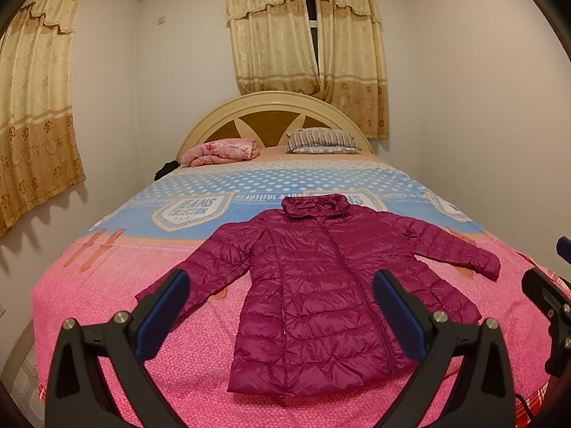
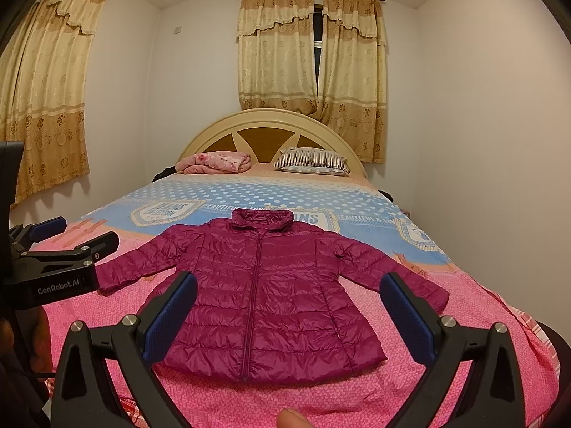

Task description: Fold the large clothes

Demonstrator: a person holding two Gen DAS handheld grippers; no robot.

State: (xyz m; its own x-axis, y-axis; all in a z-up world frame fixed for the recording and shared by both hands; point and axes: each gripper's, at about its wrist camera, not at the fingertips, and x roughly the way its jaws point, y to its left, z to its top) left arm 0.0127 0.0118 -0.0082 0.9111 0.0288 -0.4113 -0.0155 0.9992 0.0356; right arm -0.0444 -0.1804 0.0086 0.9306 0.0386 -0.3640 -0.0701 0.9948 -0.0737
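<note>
jacket (image 2: 260, 296) flat on bed (image 2: 464, 367), zipped, sleeves out | left gripper (image 1: 282, 306) and right gripper (image 2: 289, 306) both spread wide, empty, above its hem | looks light, puffy, slick | best pinched at cuff or shoulder seam

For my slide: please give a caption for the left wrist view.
Open left gripper above a jacket spread on the bed.

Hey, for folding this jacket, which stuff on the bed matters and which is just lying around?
Matters:
- magenta puffer jacket, spread flat, zipped
- left claw, open
- right claw, open

Lying around:
- striped pillow
- pink folded blanket
- curtains
</note>
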